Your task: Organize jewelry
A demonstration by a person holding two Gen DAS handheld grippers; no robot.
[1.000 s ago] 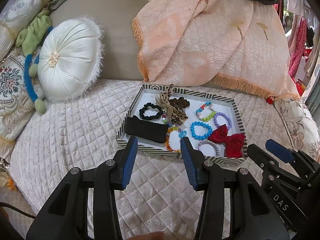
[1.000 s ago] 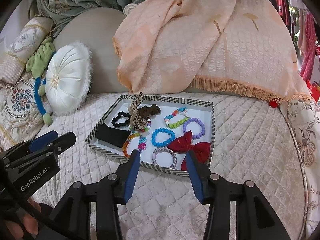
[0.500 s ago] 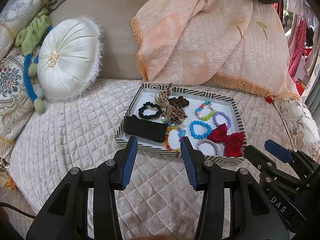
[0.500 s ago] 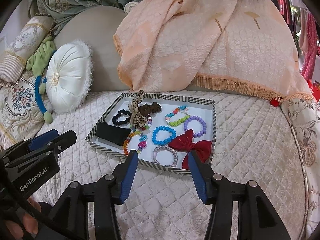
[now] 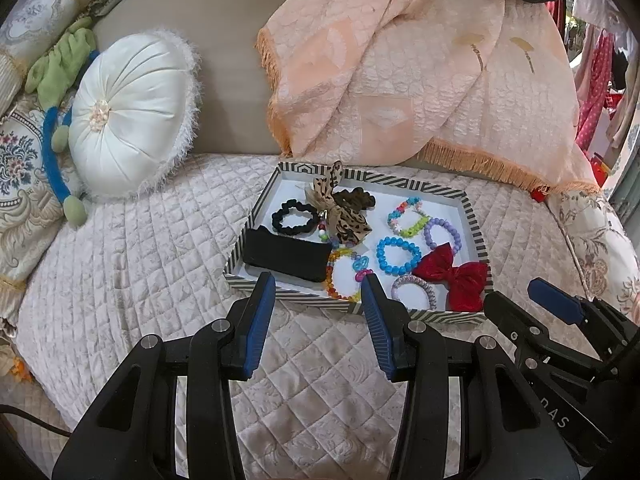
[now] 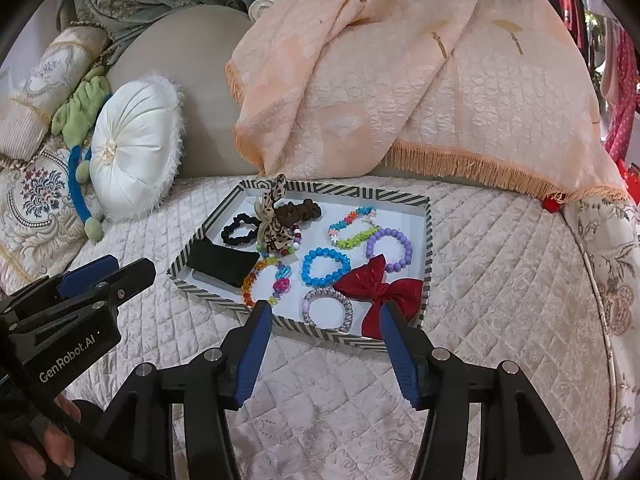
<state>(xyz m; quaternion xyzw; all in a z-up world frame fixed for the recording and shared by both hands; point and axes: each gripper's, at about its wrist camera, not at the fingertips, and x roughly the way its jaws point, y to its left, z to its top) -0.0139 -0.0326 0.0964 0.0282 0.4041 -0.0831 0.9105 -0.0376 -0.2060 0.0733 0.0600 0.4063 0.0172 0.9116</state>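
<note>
A striped-rim tray [image 5: 467, 216] [image 6: 429, 240] lies on the quilted bed. In it are a blue bead bracelet [image 5: 398, 256] [image 6: 326, 267], a purple one [image 6: 390, 249], a red velvet bow [image 5: 460, 278] [image 6: 380, 292], a black scrunchie [image 5: 294, 218], a leopard bow [image 5: 340, 216], a black pouch [image 5: 286, 258] and a silvery bracelet [image 6: 328, 307]. My left gripper [image 5: 318, 280] hovers open just short of the tray's near edge, nothing between its fingers. My right gripper [image 6: 326, 310] also hovers there, its jaws opening and empty.
A round white cushion [image 5: 132, 120] and a green-blue plush toy [image 5: 60, 80] lie at the left. A peach fringed blanket [image 5: 400, 72] is draped behind the tray. Quilted bedspread [image 5: 140, 264] stretches around it. A hand [image 6: 52, 452] holds the left gripper.
The right gripper's jaws have spread wider. Both hands stayed in place and nothing in the tray moved.
</note>
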